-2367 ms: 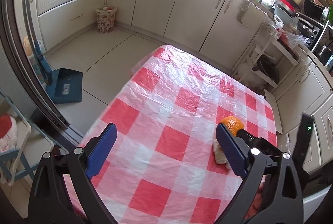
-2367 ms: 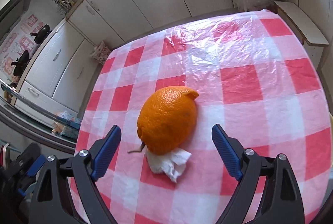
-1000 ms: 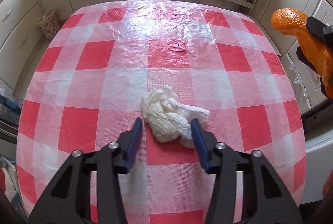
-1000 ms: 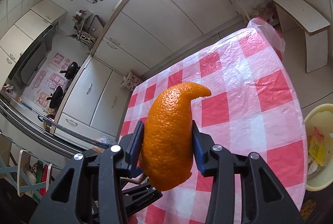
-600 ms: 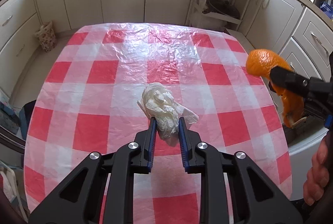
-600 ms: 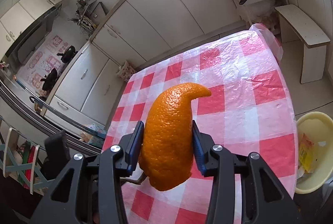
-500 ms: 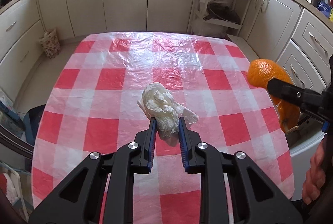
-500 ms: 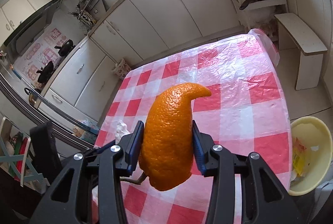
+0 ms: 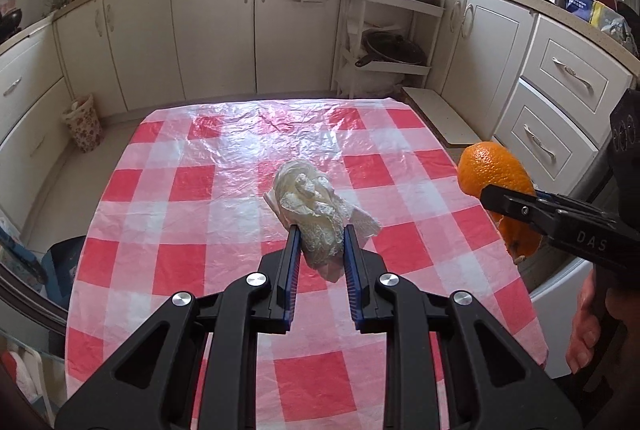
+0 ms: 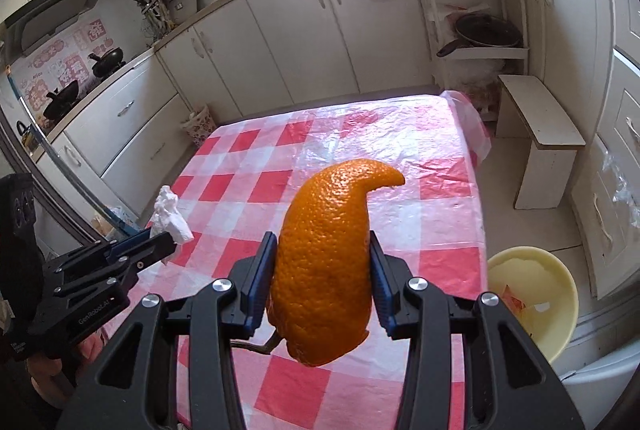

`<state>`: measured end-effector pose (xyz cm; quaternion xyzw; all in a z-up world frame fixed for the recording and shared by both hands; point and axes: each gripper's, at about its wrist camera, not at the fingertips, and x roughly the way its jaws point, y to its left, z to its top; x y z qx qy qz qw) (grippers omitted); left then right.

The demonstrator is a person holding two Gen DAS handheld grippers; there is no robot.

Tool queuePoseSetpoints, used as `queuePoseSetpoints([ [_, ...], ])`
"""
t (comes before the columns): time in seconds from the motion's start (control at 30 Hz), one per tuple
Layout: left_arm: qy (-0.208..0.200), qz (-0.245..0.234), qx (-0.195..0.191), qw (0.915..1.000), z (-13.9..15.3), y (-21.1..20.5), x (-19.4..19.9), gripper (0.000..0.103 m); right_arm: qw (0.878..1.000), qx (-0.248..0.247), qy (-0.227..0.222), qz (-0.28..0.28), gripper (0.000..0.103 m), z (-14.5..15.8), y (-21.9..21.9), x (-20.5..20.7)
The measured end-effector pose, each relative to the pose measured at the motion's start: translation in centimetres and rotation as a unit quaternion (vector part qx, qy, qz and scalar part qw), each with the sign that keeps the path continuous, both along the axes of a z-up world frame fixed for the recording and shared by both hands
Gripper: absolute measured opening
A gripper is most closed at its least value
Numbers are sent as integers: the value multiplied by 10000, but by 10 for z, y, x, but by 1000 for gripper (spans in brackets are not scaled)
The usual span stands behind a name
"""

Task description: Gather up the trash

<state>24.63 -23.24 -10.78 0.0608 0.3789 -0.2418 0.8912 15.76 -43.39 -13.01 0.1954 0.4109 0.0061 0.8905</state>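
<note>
Floral bin (image 9: 83, 128) on the floor at far left, against the cabinets (image 9: 208, 30).

Table (image 9: 192, 150) under a red-and-white check cloth with clear plastic over it; glare on the far half.

Left gripper (image 9: 319, 236) above the table, pointing down at a slant. Its jaws have just been closing and are now clamped on the tissue (image 9: 312, 206), a crumpled white wad. The blue pads (image 9: 292, 262) press its lower part from both sides; the upper part and one loose corner stick out past the tips. In the right wrist view the wad hangs clear of the cloth, raised above the near left part of the table.

Right gripper (image 10: 322, 258) off the table's right edge, clenched on the peel (image 10: 324, 262), a big curved piece of orange rind. Pads squeeze its middle; the pointed end curls up and to the right, and a short stem hangs from the bottom. A hand (image 9: 588, 326) shows behind this gripper in the left wrist view.

Yellow basin (image 10: 560, 314) on the floor at lower right, just beside the table's corner, with paper scraps in it. White stool (image 10: 540, 134) beyond it.
</note>
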Motion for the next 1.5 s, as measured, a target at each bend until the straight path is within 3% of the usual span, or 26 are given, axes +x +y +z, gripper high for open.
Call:
queuePoseSetpoints([
  [0.33, -64, -518, -149, 9985, 6, -46, -19, 20, 9888, -30, 739, -1295, 44, -41, -106, -32],
  [0.4, -65, -660, -185, 9976, 6, -59, -23, 20, 9855, -107, 997, -1371, 48, -55, -118, -32],
  [0.53, -64, -1005, -239, 9946, 4, -87, -34, 20, 9753, -250, 1414, -1678, 71, -75, -139, -40],
  [0.57, -61, -1099, -215, 9937, 2, -95, -37, 20, 9731, -228, 1428, -1795, 72, -75, -143, -44],
  [0.7, 204, -1394, -141, 9899, -11, -125, -48, 20, 9756, -5, 927, -1989, 73, -46, -153, -60],
  [0.8, 490, -1663, -134, 9848, -22, -160, -56, 20, 9775, 241, 109, -2091, 76, -3, -156, -76],
  [0.87, 739, -1847, -211, 9798, -29, -192, -61, 20, 9735, 278, -408, -2231, 86, 20, -165, -86],
  [0.97, 1216, -1976, -282, 9723, -46, -241, -60, 20, 9599, 107, -969, -2628, 90, 48, -176, -106],
  [1.07, 1697, -1943, -111, 9661, -70, -285, -53, 21, 9490, 144, -1057, -2967, 90, 56, -193, -118],
  [1.13, 2041, -1823, 34, 9618, -87, -306, -46, 30, 9463, 229, -1065, -3045, 90, 57, -199, -121],
  [1.2, 2222, -1682, 88, 9603, -96, -316, -41, 51, 9455, 212, -1089, -3062, 90, 60, -201, -122],
  [1.37, 2097, -1567, 5, 9651, -86, -307, -39, 65, 9495, -91, -1160, -2914, 90, 72, -189, -116],
  [1.5, 1757, -1403, 85, 9744, -64, -273, -38, 70, 9526, -588, -1149, -2754, 92, 84, -168, -108],
])
